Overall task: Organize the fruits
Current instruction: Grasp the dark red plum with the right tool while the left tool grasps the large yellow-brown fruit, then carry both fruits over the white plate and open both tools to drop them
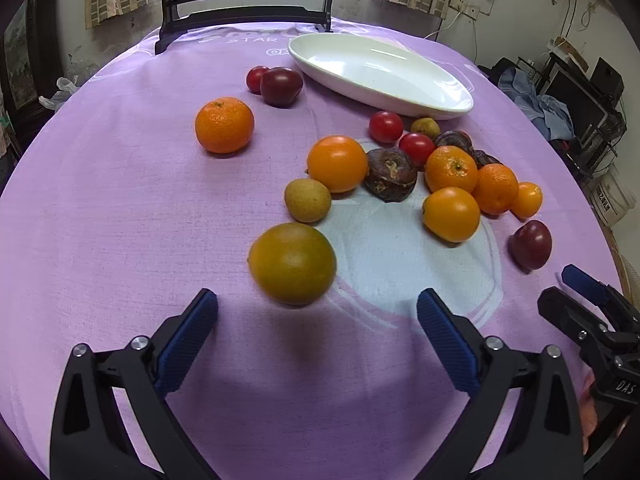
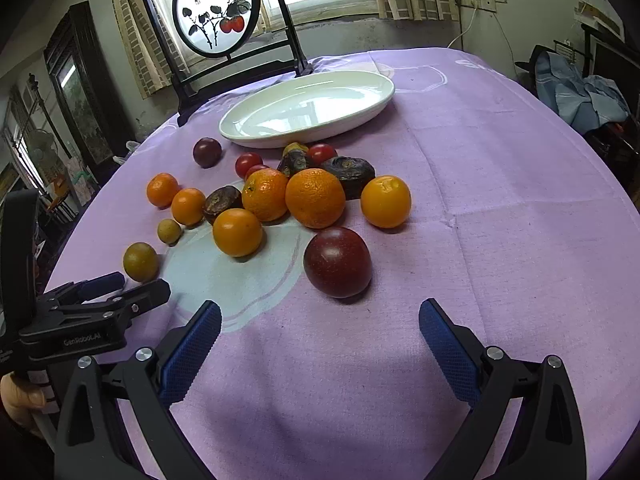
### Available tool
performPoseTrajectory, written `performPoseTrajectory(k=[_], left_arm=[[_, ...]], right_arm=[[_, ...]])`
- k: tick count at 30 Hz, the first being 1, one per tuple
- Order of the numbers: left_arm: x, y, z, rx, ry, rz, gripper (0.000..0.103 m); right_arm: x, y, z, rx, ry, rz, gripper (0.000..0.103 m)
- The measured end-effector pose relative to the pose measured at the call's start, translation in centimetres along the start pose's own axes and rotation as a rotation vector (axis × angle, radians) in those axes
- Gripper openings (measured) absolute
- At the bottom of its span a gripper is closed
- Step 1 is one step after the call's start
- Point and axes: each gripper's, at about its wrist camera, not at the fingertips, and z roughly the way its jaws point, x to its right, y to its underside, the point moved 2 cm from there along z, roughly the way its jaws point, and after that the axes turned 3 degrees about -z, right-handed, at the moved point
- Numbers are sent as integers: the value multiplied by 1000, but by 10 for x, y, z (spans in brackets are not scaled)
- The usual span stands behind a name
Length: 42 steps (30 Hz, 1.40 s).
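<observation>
Left wrist view: left gripper [image 1: 318, 314] spread wide, empty, just short of greenish orange [image 1: 292, 263], well apart from white dish [image 1: 432, 106]; round fruit could roll off uneven pinch.

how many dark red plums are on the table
2. The far plum lies left of the white plate, beside a small red tomato. The near plum lies just ahead of the right claw. Others could hide behind the pile.
</observation>
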Motion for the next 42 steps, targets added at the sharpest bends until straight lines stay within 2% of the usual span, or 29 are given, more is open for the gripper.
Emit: performPoseTrajectory(k=[1, 2, 4, 5, 6, 9, 15, 16, 18, 22, 23, 24, 25, 26, 31, 34, 37, 42], left_arm=[[-1, -1, 1, -1, -2, 3, 76], [-2, -2, 2, 2, -21, 11, 72], [-3, -5, 3, 11, -43, 22, 54], [-3, -8, 3, 14, -44, 27, 51], [-3, -10, 4, 18, -48, 33, 42], [-2, -12, 5, 28, -54, 45, 42], [1, -9, -1, 54, -51, 46, 41], [2, -8, -1, 53, -50, 48, 42], [4, -7, 0, 46, -50, 49, 41], [6, -7, -1, 52, -63, 52, 42], [7, -7, -1, 51, -63, 54, 42], [7, -6, 0, 48, -63, 54, 41], [7, -6, 0, 45, -63, 54, 42], [7, -6, 1, 42, -62, 52, 42], [5, -7, 2, 40, -58, 48, 41], [6, -7, -2, 42, -37, 45, 41], [10, -17, -15, 50, 32, 50, 41], [30, -64, -42, 146, 64, 107, 41]], right_arm=[[0, 0, 0, 0, -3, 1, 99], [0, -1, 0, -1, -4, 2, 99], [-1, -1, 0, -3, -4, -1, 99], [-1, -1, 0, -3, 0, -4, 99], [-2, -1, -1, -1, 2, -7, 99], [-2, -2, -4, 2, 26, -40, 99], [1, -12, -8, 10, 154, -177, 98], [0, -15, -4, -12, 173, -200, 95], [-2, -18, 4, -58, 167, -228, 81], [-8, -22, 21, -107, 164, -258, 76], [-9, -23, 24, -113, 164, -260, 69], [-10, -24, 28, -120, 167, -259, 53], [-10, -24, 31, -131, 162, -260, 44], [-11, -23, 34, -144, 150, -261, 40], [-13, -22, 31, -131, 153, -268, 38], [-14, -23, 20, -109, 111, -267, 38], [-21, -34, -2, -34, 76, -293, 38], [-35, -76, -29, 117, 59, -341, 38]])
